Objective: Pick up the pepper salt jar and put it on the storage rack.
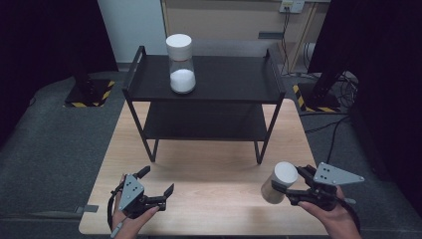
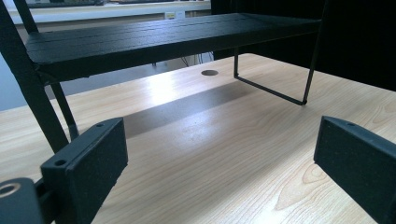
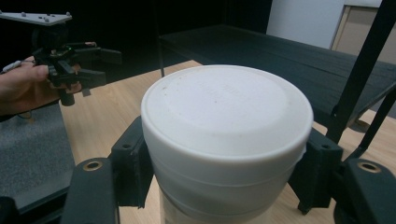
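We clamp our right gripper (image 1: 291, 188) around a white-lidded jar (image 1: 278, 182), tilted above the table (image 1: 219, 174) near its right edge, likely bound for the black shelf (image 1: 224, 79), where a second jar (image 1: 181, 63) leaves room; our left gripper (image 1: 158, 181) waits spread and empty

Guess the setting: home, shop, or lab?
Likely a lab data-collection station: dark curtained surround, hazard-striped stand bases on the floor, and a wooden table staged with just a black shelf and two white-lidded jars.
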A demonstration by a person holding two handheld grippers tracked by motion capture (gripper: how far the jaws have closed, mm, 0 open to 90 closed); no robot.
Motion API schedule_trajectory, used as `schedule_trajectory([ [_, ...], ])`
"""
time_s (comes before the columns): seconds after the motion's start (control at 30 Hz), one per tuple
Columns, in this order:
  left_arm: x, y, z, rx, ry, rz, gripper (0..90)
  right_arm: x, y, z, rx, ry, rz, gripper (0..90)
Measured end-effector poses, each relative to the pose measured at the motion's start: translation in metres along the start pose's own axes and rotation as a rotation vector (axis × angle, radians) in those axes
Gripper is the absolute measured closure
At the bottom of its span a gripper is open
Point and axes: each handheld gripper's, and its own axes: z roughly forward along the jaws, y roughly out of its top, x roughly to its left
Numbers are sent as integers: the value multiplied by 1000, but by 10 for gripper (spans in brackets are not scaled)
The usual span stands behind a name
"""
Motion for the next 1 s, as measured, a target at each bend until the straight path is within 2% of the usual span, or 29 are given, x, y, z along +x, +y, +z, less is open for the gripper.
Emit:
schedule_trajectory([
  [0.27,2,-1,-2,-9,1,-14,20,-1,10,2,2,23,-15,346],
  [1.0,1,-1,-2,3,7,-5,20,-7,32,7,12,58,-35,346],
])
